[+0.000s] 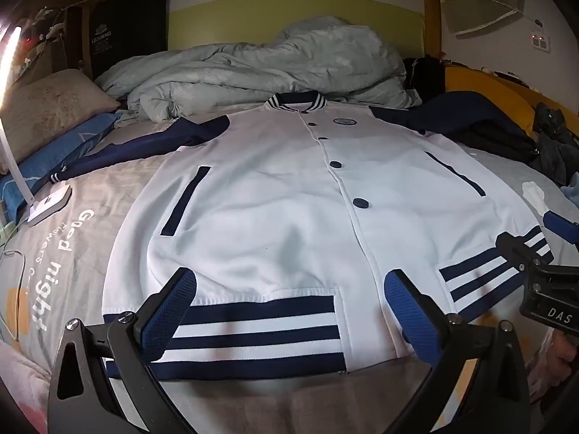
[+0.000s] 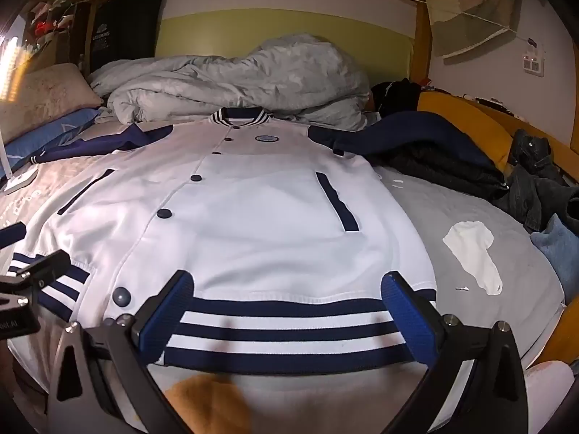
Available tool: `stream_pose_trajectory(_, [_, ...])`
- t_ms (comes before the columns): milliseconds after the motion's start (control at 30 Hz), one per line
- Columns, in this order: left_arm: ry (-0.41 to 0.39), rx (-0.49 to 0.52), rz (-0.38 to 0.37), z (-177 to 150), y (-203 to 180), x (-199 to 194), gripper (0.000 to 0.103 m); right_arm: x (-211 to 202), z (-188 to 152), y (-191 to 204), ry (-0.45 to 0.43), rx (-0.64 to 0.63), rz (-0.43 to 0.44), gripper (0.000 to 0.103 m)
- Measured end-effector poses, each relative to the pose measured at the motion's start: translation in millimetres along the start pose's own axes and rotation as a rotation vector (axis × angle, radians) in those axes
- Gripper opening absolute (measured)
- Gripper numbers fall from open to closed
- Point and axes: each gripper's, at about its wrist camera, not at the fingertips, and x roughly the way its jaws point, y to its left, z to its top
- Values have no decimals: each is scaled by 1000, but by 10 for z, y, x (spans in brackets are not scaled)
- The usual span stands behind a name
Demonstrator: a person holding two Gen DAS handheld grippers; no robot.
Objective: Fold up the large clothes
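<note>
Both tools, left tool (image 1: 289, 311) and right tool (image 2: 286, 311), spread wide, tilted down, seemingly above jacket (image 1: 289, 188) hem.

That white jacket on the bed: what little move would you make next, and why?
Probably lower both grippers onto the striped hem and close. The jacket lies flat, buttoned, sleeves spread, still unfolded; the left gripper and right gripper hover open over the hem, holding nothing.

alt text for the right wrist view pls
A white jacket with navy sleeves lies flat, buttoned and face up on a bed, its striped hem between the fingers of the open right hand-held gripper. A crumpled duvet lies behind the collar.
</note>
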Motion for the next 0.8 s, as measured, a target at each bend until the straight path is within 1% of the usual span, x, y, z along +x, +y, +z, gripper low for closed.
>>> stream_pose_trajectory(200, [-8, -7, -20, -8, 71, -49, 103, 36, -3, -52, 7, 26, 13, 103])
stream_pose_trajectory(267, [-26, -9, -22, -3, 93, -92, 103, 37, -4, -56, 5, 29, 13, 103])
stream_pose_trajectory(333, [-32, -7, -15, 8, 109, -126, 103, 18, 13, -30, 14, 24, 20, 103])
stream_pose_trajectory(367, [-28, -7, -3, 14, 35, -112, 103, 23, 17, -37, 15, 26, 22, 103])
stream_pose_trajectory(433, [-31, -10, 11, 17, 27, -119, 103, -1, 16, -48, 10, 27, 23, 103])
stream_pose_trajectory(633, [-46, -6, 21, 3, 11, -132, 103, -31, -11, -10, 4, 24, 17, 103])
stream_pose_trajectory(800, [-43, -2, 24, -1, 22, -122, 103, -49, -12, 1, -9, 26, 15, 103])
